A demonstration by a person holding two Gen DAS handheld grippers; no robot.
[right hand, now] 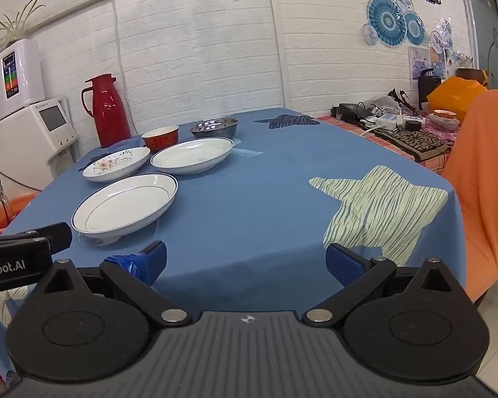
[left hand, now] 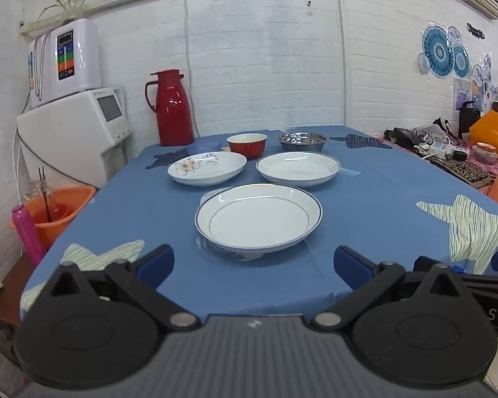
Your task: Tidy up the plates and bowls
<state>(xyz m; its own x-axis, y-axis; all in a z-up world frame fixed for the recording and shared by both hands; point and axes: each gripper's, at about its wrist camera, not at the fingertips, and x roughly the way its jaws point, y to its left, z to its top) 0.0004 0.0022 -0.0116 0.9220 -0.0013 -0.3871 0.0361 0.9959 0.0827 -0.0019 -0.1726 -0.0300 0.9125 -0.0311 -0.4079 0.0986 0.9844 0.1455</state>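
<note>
A white plate with a dark rim rests on top of a blue-patterned bowl near the table's front. Behind it lie a flowered plate and a second white plate. Farther back stand a red bowl, a steel bowl and a small blue dish. My left gripper is open, just short of the stacked plate. My right gripper is open over bare cloth, to the right of the plates.
The blue tablecloth has star patches. A red thermos stands at the back left. White appliances and an orange bucket sit left of the table. An orange-covered chair and a cluttered side table are at the right.
</note>
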